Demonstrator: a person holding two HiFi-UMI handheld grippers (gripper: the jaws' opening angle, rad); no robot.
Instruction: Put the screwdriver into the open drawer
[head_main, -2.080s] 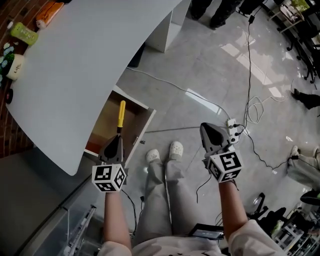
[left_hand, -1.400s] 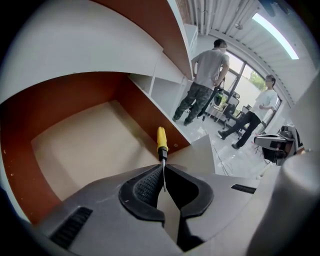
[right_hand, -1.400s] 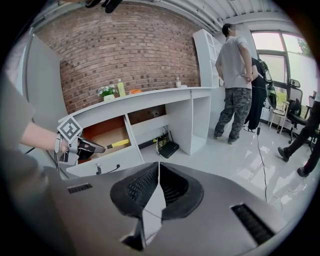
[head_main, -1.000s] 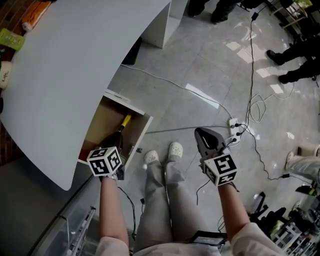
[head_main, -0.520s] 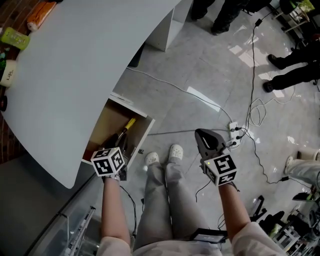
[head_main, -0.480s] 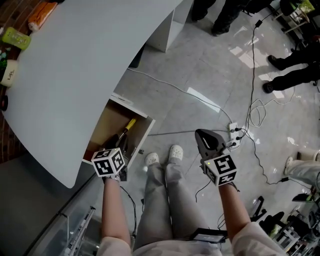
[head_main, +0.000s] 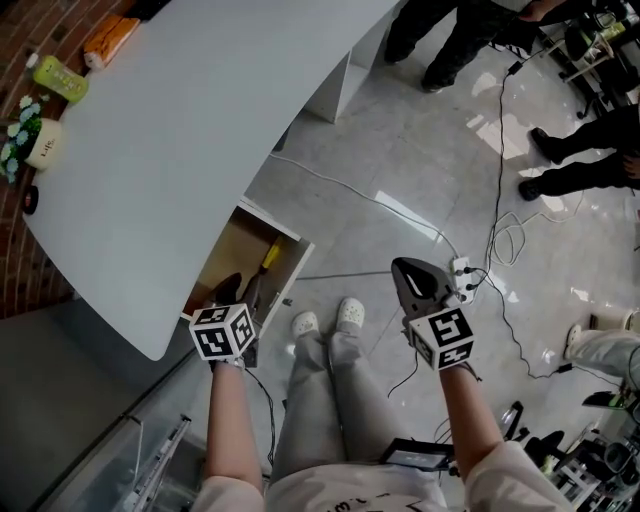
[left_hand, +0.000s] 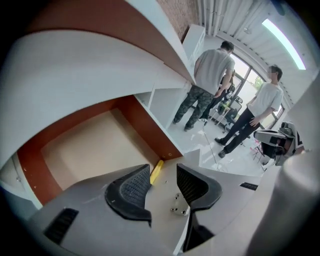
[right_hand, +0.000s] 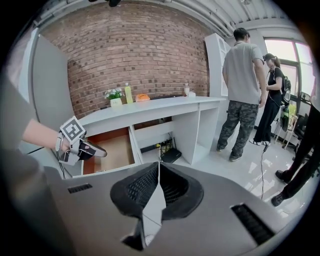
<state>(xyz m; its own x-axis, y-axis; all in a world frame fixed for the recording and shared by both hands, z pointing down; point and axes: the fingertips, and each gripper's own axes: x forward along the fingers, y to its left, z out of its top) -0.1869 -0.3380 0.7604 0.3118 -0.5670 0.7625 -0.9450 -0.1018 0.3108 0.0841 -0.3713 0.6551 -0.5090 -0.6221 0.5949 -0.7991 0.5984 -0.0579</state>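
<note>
Left hand-held gripper (left_hand: 163, 175), jaws just opened and empty, above yellow-handled screwdriver (left_hand: 157, 171) in brown wooden drawer (left_hand: 90, 145), frame centre. Could clip drawer wall lifting out, jolting screwdriver. Right hand-held gripper (right_hand: 158, 175) clenched, empty.

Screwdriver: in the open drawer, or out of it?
In. The screwdriver lies on the floor of the drawer, yellow handle showing. The left gripper has just opened; its jaws stand apart with nothing between them.
</note>
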